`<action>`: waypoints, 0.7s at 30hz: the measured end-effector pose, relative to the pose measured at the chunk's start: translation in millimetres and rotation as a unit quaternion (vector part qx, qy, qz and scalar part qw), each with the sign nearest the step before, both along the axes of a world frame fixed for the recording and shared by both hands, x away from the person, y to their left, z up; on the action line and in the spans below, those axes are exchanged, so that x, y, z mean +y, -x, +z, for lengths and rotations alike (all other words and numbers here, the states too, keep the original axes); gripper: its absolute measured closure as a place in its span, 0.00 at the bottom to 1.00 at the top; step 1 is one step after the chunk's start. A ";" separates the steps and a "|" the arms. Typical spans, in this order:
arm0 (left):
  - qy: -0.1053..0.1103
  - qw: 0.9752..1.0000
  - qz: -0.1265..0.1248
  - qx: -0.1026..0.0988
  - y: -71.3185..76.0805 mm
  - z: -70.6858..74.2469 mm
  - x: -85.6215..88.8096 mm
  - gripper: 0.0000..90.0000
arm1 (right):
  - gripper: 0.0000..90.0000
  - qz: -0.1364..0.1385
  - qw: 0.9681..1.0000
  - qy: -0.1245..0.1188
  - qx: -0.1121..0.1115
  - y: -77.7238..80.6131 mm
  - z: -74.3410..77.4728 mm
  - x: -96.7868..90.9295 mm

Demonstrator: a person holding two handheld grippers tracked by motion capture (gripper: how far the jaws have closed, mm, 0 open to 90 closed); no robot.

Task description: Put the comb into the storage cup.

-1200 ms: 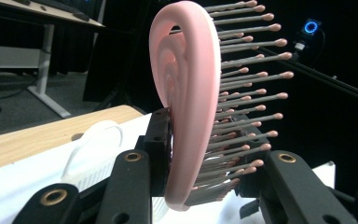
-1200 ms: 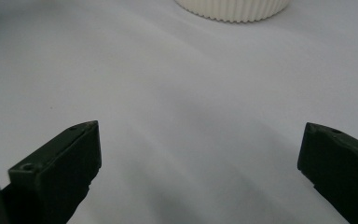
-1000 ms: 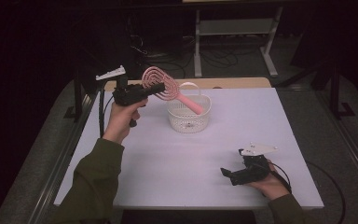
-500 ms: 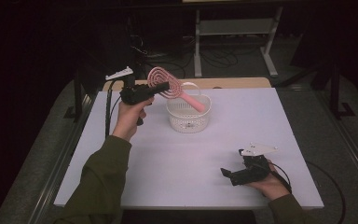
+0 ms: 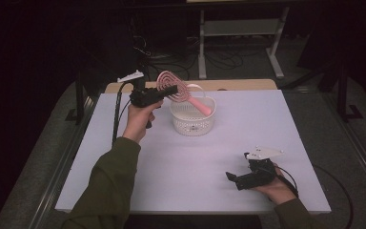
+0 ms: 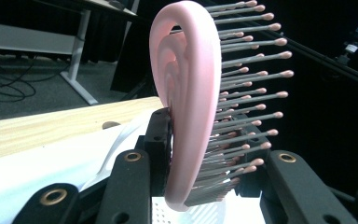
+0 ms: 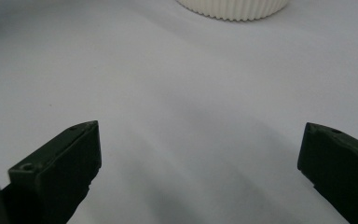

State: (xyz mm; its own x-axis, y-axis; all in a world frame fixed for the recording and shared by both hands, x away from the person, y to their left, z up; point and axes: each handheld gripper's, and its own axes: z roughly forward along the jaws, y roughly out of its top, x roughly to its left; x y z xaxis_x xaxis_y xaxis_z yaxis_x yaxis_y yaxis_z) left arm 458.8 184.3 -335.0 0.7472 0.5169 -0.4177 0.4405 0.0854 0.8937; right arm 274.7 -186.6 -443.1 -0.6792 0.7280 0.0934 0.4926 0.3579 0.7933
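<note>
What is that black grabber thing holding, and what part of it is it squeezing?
The left gripper is squeezing a pink hairbrush by its bristly head. The handle points down into the white basket. The right gripper is open and holds nothing.

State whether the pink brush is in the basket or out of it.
Partly in: the brush has its handle end inside the basket, while its head sticks out, clamped by the left tool.

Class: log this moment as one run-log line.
left gripper: shut on brush | brush: handle in basket | right gripper: open, idle
</note>
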 end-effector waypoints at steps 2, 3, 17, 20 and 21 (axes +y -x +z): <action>-0.003 1.000 0.002 0.002 -0.9 -2.2 -1.6 0.72 | 0.00 -0.001 1.000 0.000 0.000 0.1 0.0 -0.1; -0.004 1.000 0.003 0.003 -1.2 -2.9 -2.4 0.72 | 0.00 0.000 1.000 0.000 -0.001 0.0 0.0 -0.2; -0.021 1.000 0.010 0.010 -3.4 -15.0 -12.1 0.72 | 0.00 -0.001 1.000 0.001 -0.001 0.2 0.3 -0.5; -0.023 1.000 0.012 0.015 -4.0 -20.2 -13.2 0.72 | 0.00 -0.001 1.000 0.001 -0.002 0.3 0.3 -0.2; -0.022 1.000 0.013 0.016 -4.1 -21.5 -13.5 0.72 | 0.00 -0.001 1.000 0.001 -0.001 0.4 0.4 -0.1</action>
State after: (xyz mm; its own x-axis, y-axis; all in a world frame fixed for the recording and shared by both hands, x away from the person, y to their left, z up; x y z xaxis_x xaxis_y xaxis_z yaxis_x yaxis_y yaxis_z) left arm 462.9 170.8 -356.5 0.7200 0.5538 -0.4183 0.4678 0.0579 0.8819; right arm 274.3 -186.7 -442.7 -0.6779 0.7297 0.0900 0.4915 0.3587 0.7935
